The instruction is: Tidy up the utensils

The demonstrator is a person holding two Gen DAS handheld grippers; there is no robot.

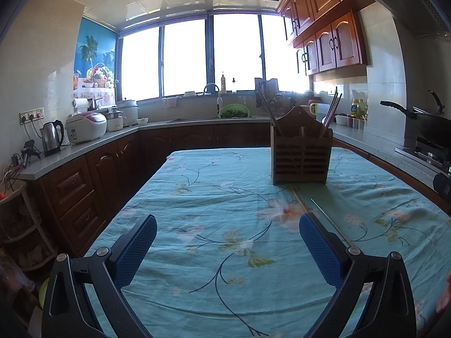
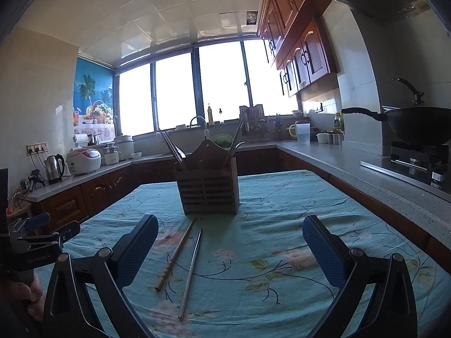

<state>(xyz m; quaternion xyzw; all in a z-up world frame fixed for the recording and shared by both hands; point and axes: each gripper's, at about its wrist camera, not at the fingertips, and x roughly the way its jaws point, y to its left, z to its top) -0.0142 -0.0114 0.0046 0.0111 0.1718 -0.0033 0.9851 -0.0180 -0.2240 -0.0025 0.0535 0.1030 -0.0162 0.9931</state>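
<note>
Both the left tongs and right tongs gape empty above the bench, where a wooden chopstick and metal chopstick lie side by side between the right tongs' fingers, pointing lengthwise toward the wooden holder.

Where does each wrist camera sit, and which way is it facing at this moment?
Left wrist: on the left gripper, jaws wide open, low over the teal floral tablecloth, facing the window; the slatted wooden utensil holder stands right of centre.
Right wrist: on the right gripper, also open, facing the same way; the holder is near centre, the left gripper and a hand at its left edge.
Shared: holder, cloth, and the wooden chopstick beside the metal chopstick on the cloth.
</note>
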